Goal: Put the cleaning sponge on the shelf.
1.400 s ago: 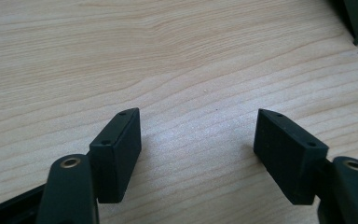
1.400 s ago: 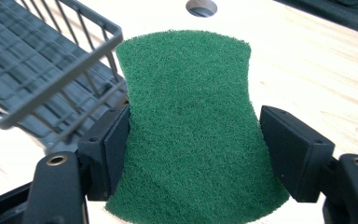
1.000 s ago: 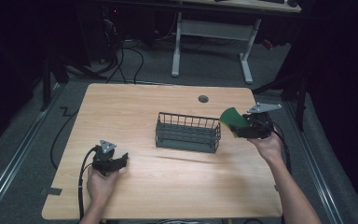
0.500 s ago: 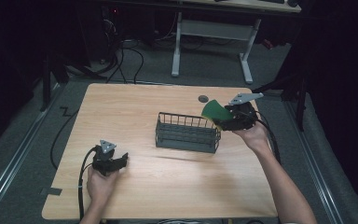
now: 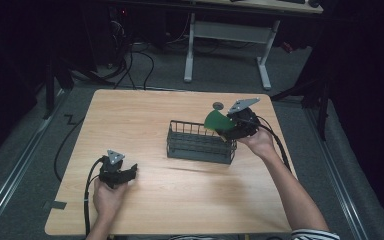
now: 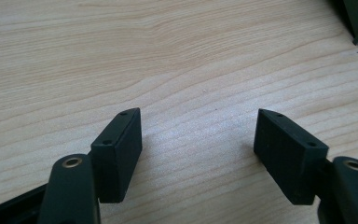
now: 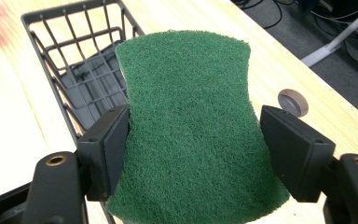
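Observation:
A green scouring sponge [image 5: 215,120] hangs in the air over the right end of a black wire basket [image 5: 198,146], and my right gripper [image 5: 226,128] is shut on it. In the right gripper view the sponge [image 7: 186,84] spans the gap between both jaws of the right gripper [image 7: 193,136], with the basket [image 7: 87,80] just below and behind it. Nothing lies inside the part of the basket that shows. My left gripper [image 5: 129,171] rests low at the front left of the table, open, and nothing but bare wood lies between the jaws of the left gripper [image 6: 198,140].
The wooden table [image 5: 130,115] has a round grey cable grommet [image 5: 218,105] near its far edge, just behind my right gripper. Cables trail from both grippers toward the table's front. A white desk frame [image 5: 227,35] stands on the floor beyond the table.
My right gripper has carried the sponge leftward, from beyond the basket's right end to above that end. The left gripper has stayed where it was.

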Demonstrator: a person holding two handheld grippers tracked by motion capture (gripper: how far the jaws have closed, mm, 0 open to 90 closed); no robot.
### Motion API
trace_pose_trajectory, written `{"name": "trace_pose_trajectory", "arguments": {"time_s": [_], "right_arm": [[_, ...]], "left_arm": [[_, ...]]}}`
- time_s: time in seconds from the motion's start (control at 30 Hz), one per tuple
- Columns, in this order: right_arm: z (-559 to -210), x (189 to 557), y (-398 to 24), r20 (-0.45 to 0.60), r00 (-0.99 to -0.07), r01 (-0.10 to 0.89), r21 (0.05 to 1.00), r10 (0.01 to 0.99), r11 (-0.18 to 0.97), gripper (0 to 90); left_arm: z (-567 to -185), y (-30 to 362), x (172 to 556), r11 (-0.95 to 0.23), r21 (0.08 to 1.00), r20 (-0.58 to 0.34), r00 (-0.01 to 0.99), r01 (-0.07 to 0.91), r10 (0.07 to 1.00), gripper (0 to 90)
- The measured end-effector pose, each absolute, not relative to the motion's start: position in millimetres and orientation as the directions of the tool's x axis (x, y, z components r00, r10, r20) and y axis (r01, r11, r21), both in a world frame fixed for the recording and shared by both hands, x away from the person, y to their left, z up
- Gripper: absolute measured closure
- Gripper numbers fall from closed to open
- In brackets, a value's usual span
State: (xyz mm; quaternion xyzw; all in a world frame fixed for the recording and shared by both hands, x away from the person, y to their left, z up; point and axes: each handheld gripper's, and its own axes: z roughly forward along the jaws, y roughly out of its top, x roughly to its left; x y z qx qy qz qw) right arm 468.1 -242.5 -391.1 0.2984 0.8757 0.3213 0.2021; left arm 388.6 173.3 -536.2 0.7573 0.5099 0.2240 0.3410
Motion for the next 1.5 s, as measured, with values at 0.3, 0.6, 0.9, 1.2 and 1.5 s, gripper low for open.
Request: {"name": "trace_pose_trajectory", "arguments": {"time_s": [0.3, 0.6, 0.9, 1.2, 1.5], "right_arm": [[-403, 474, -237, -0.155, -0.771, 0.379, 0.668, 0.618, 0.640, 27.2], [-408, 475, -233, -0.147, -0.789, 0.369, 0.663, 0.597, 0.651, 26.9], [-412, 476, -234, -0.146, -0.799, 0.363, 0.656, 0.583, 0.662, 26.7], [-415, 478, -236, -0.138, -0.804, 0.367, 0.650, 0.579, 0.666, 26.3], [-419, 478, -235, -0.108, -0.821, 0.373, 0.641, 0.560, 0.671, 24.5]], "left_arm": [[-536, 173, 389, -0.247, 0.745, -0.008, 0.379, 0.619, 0.925, 32.9], [-536, 173, 389, -0.247, 0.745, -0.008, 0.379, 0.619, 0.925, 32.9], [-536, 173, 389, -0.247, 0.746, -0.008, 0.378, 0.619, 0.926, 32.9], [-536, 173, 389, -0.247, 0.746, -0.007, 0.379, 0.619, 0.926, 32.9], [-536, 173, 389, -0.247, 0.746, -0.007, 0.379, 0.619, 0.926, 33.0]]}}
